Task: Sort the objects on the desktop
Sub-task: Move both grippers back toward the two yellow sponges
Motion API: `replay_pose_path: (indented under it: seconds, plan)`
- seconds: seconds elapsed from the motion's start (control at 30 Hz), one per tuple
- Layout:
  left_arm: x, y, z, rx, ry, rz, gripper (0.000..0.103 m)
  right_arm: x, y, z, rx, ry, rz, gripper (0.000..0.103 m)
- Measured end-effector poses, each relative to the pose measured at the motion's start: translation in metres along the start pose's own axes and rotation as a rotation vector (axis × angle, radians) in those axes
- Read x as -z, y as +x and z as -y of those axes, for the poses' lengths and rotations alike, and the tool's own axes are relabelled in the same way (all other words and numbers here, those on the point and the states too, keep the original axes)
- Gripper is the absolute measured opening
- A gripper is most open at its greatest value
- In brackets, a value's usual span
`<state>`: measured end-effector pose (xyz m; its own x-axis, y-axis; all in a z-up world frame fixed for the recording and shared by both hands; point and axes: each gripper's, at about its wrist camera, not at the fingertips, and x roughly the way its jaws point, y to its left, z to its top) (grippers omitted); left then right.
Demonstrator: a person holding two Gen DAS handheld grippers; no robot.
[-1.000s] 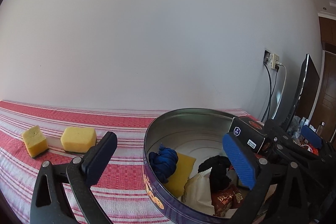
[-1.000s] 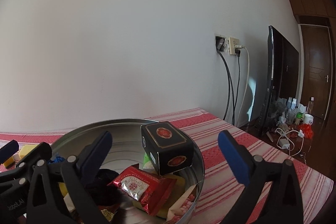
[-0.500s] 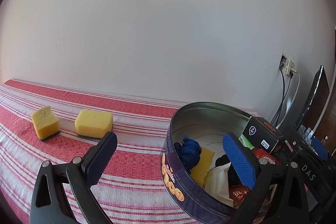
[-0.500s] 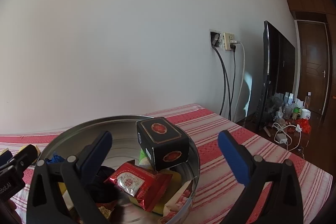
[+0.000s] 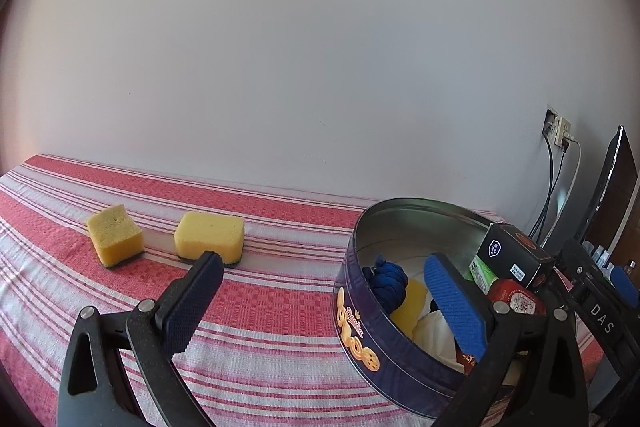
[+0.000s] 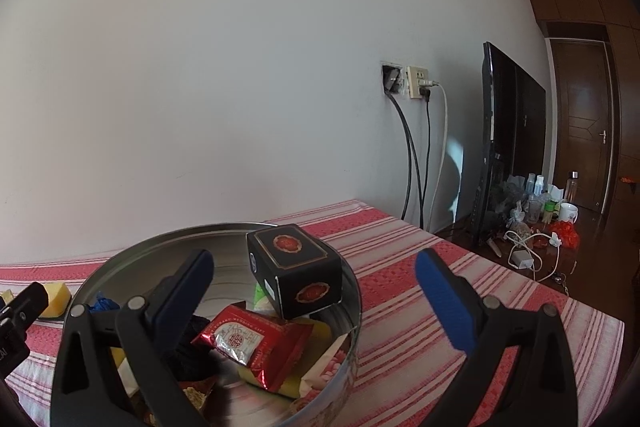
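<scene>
A round blue cookie tin [image 5: 372,331] stands on the red striped cloth and holds a black box [image 5: 516,255], a blue cord bundle [image 5: 386,279], a red snack packet [image 6: 252,341] and other items. Two yellow sponges [image 5: 115,235] [image 5: 210,235] lie on the cloth to the tin's left. My left gripper [image 5: 320,303] is open and empty, straddling the tin's left wall. My right gripper [image 6: 316,303] is open and empty above the tin [image 6: 356,311], with the black box [image 6: 298,275] between its fingers' lines but untouched.
The striped cloth [image 5: 260,311] covers the table up to a white wall. Right of the table are wall sockets with cables [image 6: 416,147], a dark screen [image 6: 508,147] and a cluttered low surface [image 6: 532,223]. Bare cloth [image 6: 404,287] lies right of the tin.
The left gripper has swung left and back, bringing both sponges nearer the middle of its view and the tin to the right. The right gripper shifted slightly; both stay open.
</scene>
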<state>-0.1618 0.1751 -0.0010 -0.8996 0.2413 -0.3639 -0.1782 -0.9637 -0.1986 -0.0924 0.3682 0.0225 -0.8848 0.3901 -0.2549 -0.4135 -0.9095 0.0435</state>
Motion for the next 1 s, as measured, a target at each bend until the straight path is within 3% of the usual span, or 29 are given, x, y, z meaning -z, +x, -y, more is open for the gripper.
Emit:
replay_pose_path:
  seconds: [0.6, 1.0]
  plan:
    - [0.0, -0.027, -0.032, -0.063, 0.098, 0.049, 0.102, 0.003, -0.042, -0.014, 0.027, -0.027, 0.068, 0.102]
    - [-0.005, -0.035, -0.076, -0.084, 0.098, 0.08, 0.102, 0.01, -0.062, -0.037, -0.031, -0.009, 0.051, 0.102]
